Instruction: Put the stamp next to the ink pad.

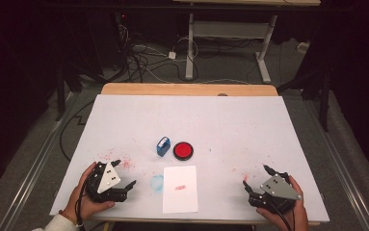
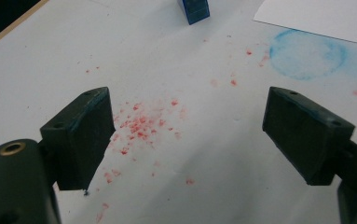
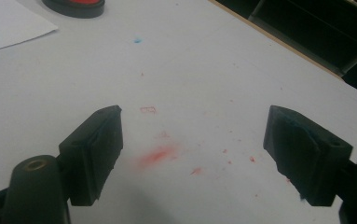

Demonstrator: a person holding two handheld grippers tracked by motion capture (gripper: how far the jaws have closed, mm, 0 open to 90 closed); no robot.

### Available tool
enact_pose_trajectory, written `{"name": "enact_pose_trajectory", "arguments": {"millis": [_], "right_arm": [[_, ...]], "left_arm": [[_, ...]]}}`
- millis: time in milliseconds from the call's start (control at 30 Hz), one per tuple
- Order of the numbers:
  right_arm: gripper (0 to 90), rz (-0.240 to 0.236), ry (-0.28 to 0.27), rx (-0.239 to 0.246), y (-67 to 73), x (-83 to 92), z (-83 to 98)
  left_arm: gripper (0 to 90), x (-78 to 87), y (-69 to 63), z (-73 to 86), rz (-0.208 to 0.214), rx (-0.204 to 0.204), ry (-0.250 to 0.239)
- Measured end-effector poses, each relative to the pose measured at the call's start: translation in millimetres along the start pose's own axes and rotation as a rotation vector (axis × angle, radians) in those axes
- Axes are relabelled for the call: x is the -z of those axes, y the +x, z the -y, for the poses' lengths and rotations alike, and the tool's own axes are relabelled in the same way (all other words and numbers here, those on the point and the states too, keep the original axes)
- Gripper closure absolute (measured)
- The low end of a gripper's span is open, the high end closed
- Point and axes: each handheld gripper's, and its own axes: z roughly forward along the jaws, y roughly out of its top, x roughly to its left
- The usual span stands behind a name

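Two grippers agape; left gripper (image 1: pixel 125 173), right gripper (image 1: pixel 255 180).

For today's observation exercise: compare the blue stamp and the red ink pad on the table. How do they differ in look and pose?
The blue stamp is a small boxy block standing up from the table; the red ink pad is round, flat and low. The blue stamp is blue with a pale top; the red ink pad is red inside a black rim. Both sit side by side just beyond the white paper, untouched by either gripper.
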Motion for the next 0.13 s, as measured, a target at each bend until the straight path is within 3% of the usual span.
{"name": "enact_pose_trajectory", "arguments": {"millis": [133], "right_arm": [[20.5, -0.009, 0.002, 0.008, -0.4, -0.9, 1.0]], "left_arm": [[16.0, 0.8, 0.5, -0.5, -0.004, 0.009, -0.002]]}}
